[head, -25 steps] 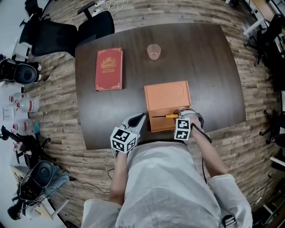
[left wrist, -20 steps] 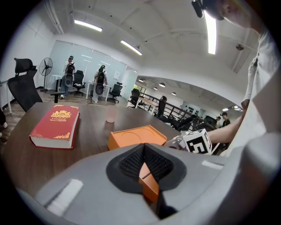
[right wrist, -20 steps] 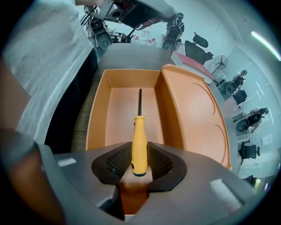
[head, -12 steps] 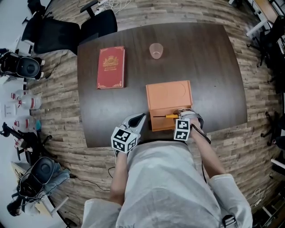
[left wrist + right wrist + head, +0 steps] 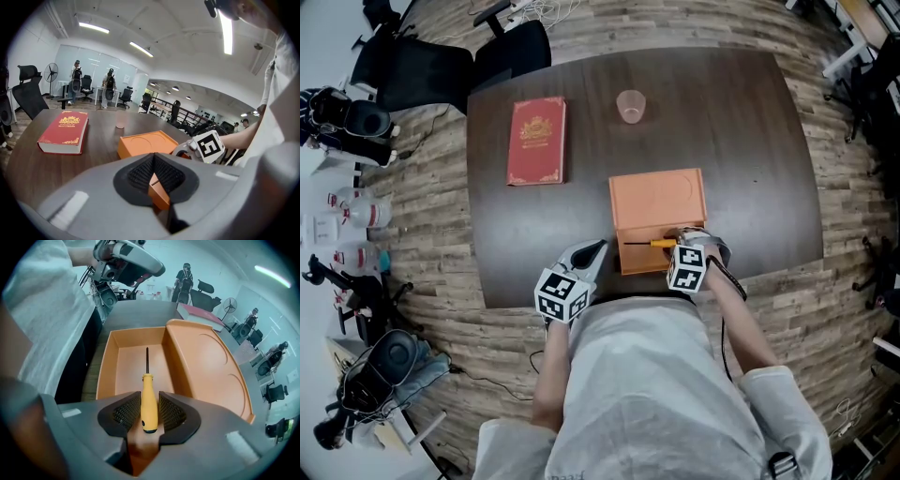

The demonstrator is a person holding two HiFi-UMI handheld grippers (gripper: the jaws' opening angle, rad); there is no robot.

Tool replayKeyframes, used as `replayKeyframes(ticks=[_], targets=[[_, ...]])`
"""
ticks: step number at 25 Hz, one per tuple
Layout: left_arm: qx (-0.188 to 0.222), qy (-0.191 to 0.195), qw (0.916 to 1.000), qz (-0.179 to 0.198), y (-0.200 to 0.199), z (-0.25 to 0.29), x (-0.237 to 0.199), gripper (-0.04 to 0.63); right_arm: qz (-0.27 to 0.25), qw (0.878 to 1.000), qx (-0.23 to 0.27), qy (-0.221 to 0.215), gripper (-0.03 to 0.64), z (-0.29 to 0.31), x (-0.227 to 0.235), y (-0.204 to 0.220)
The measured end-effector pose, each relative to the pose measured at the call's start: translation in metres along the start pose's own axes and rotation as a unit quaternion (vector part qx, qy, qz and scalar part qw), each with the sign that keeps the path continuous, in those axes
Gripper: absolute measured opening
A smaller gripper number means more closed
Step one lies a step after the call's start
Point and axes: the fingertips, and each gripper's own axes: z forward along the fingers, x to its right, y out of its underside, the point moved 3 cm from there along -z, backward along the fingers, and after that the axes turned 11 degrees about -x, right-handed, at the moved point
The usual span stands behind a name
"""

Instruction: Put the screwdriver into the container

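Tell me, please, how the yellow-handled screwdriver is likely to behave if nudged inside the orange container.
The screwdriver has a rounded handle, so it would probably roll, though the container walls should stop it. Its thin shaft looks rigid, so it should shift as one piece. The smooth handle might slip in the right gripper if held loosely.

The orange box [image 5: 658, 220] has wide bare surface [image 5: 759, 141] to its left and right. Beyond it stand a cup [image 5: 630, 106] and, further left, a book [image 5: 536, 141]. Its near tray is filled by the screwdriver [image 5: 148, 385] clamped in the right claw [image 5: 149, 398]. The closed left claw [image 5: 592, 253] sits near-left.
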Motion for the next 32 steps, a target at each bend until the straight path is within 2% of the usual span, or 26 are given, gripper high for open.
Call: replayKeyframes(ticks=[7,17,24,29,32], targets=[[-0.001,0.001,1.0000,0.004,-0.001,0.000,0.002,0.054,0.021,0.999,0.032,-0.001,0.110,-0.007,0.001,-0.005],[-0.010,0.004,0.9999,0.009,-0.006,0.010,0.014,0.054,0.094,0.990,0.106,-0.002,0.110,-0.035,0.010,-0.008],[-0.009,-0.016,0.9998,-0.011,-0.001,0.021,0.030,0.054,0.155,0.971,0.181,-0.005,0.110,-0.058,0.017,-0.003],[0.004,-0.045,0.9985,-0.029,0.000,0.027,0.035,0.054,0.197,0.954,0.224,-0.010,0.110,-0.070,0.029,0.009],[0.017,-0.065,0.9968,-0.044,0.004,0.030,0.042,0.054,0.205,0.948,0.245,-0.012,0.110,-0.078,0.030,0.018]])
